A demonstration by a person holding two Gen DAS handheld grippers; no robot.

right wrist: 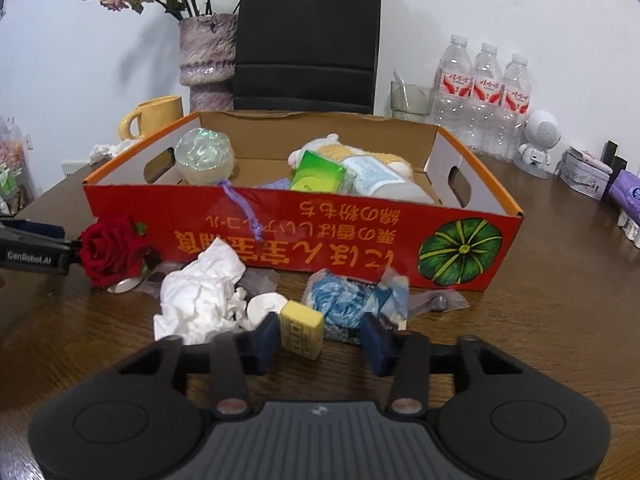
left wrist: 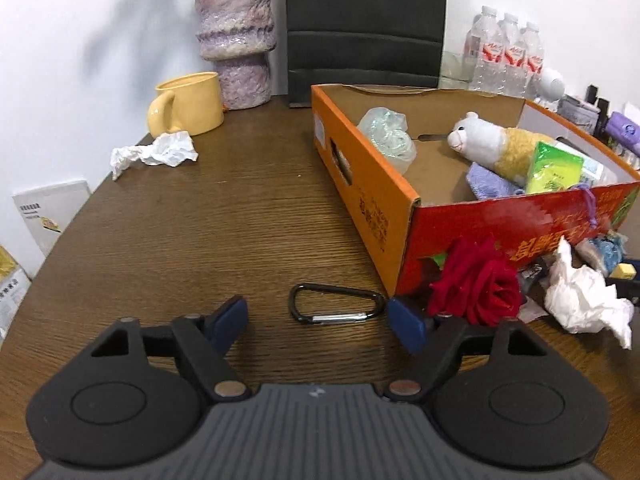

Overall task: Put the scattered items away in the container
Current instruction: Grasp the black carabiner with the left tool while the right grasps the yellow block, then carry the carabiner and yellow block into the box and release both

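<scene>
**Both grippers lined up on loose items, nothing gripped yet**

Left gripper [left wrist: 318, 322]: jaws apart, low over bench, carabiner [left wrist: 335, 309] just ahead. Right gripper [right wrist: 318, 338]: jaws apart either side of yellow block [right wrist: 301, 330], near box [right wrist: 280, 232]. Next, prob.: close, lift, drop into box w/ plush toy [left wrist: 494, 142].

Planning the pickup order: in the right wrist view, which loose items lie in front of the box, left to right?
Rose → crumpled tissue → white disc → yellow block → blue wrapper.
</scene>
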